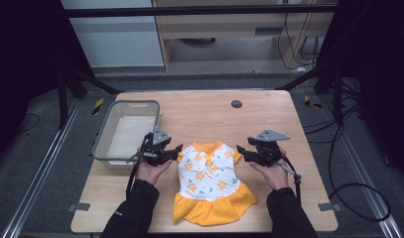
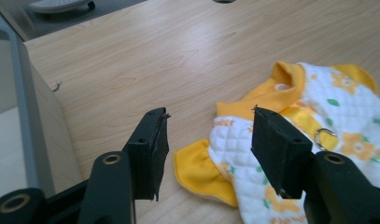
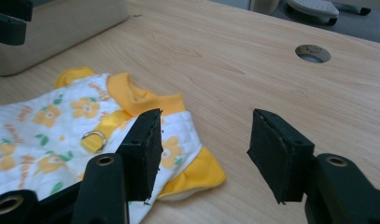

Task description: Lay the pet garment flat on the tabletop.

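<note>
A wooden bench (image 1: 204, 111) is seen from above, with a person's two forearms in dark sleeves coming in from the near edge. A small dress (image 1: 209, 181) lies flat on the bench, near its middle and toward the near edge, with the collar pointing far and the skirt pointing near. The dress has a white quilted top printed with orange flowers and green leaves, an orange collar, orange sleeve cuffs and an orange ruffled skirt. A small metal ring (image 2: 325, 136) sits on an orange strip on the top of the dress, below the collar. The left hand (image 1: 151, 171) holds the left gripper (image 1: 175, 151) just beside the dress's left sleeve, and its jaws stand wide apart with nothing between them. In the left gripper view, the orange sleeve cuff (image 2: 201, 173) lies on the wood between and below the two black jaws. The right hand (image 1: 274, 173) holds the right gripper (image 1: 241, 151) just beside the dress's right sleeve, and its jaws are also spread wide and hold nothing. A grey plastic bin (image 1: 106, 144) sits at the left side of the bench, close to the left gripper. A small round hole (image 1: 236, 103) is set in the bench top toward the far edge.
</note>
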The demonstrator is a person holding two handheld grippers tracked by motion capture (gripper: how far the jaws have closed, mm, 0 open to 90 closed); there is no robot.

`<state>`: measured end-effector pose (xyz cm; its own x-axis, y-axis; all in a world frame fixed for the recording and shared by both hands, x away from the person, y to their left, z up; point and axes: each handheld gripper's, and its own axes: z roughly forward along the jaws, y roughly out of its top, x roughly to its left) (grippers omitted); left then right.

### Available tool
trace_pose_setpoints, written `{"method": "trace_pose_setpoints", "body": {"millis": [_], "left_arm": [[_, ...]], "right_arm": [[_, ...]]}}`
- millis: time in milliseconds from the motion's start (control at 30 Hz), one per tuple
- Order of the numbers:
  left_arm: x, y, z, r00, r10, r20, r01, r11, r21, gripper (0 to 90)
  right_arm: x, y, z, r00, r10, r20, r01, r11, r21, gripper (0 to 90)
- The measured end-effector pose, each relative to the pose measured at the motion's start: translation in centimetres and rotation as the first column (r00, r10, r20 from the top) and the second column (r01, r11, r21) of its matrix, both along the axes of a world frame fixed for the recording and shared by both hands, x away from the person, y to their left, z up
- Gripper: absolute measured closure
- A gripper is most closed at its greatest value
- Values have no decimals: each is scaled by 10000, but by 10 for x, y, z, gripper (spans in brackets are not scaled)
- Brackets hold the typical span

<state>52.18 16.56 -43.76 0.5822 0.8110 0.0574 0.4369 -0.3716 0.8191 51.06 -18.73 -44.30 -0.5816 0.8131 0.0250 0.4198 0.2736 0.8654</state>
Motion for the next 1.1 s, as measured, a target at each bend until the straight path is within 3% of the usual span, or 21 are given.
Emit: {"method": "trace_pose_setpoints", "body": {"millis": [100, 167, 233, 433, 500, 633, 833, 900, 1033, 1100], "left_arm": [[11, -2, -12, 9994, 136, -327, -128, 9996, 256, 469], [17, -3, -21, 9977, 236, -630, -223, 9995, 214, 471], [21, -6, -29, 9961, 258, -843, -226, 9990, 391, 483], [26, -15, -41, 9930, 125, -1178, -40, 9973, 727, 509], [26, -16, -45, 9913, 112, -1315, 30, 9942, 1073, 514], [26, -17, -54, 9890, 48, -1475, 103, 9948, 1017, 548], [23, -20, -58, 9867, 56, -1622, 67, 9972, 751, 676], [23, -23, -57, 9858, 53, -1681, 81, 9968, 790, 769], [22, -25, -56, 9843, 194, -1753, -62, 9971, 754, 826], [20, -25, -53, 9852, 137, -1711, -20, 9977, 681, 837]], "right_arm": [[12, 4, -7, 9998, -63, -173, 60, 9998, -182, 448], [18, 6, -14, 9991, -79, -419, 68, 9997, -250, 454], [25, 10, -24, 9982, -48, -601, 11, 9981, -619, 460], [35, 19, -46, 9916, 130, -1290, -240, 9961, -844, 470], [37, 21, -51, 9902, 169, -1387, -306, 9948, -972, 472], [38, 24, -58, 9864, 213, -1631, -373, 9947, -956, 506], [36, 25, -60, 9744, 262, -2232, -341, 9989, -317, 721], [32, 31, -58, 9764, 296, -2139, -418, 9978, -524, 809], [30, 34, -55, 9811, 262, -1915, -448, 9946, -935, 832], [28, 34, -52, 9830, 304, -1811, -470, 9950, -883, 836]]}}
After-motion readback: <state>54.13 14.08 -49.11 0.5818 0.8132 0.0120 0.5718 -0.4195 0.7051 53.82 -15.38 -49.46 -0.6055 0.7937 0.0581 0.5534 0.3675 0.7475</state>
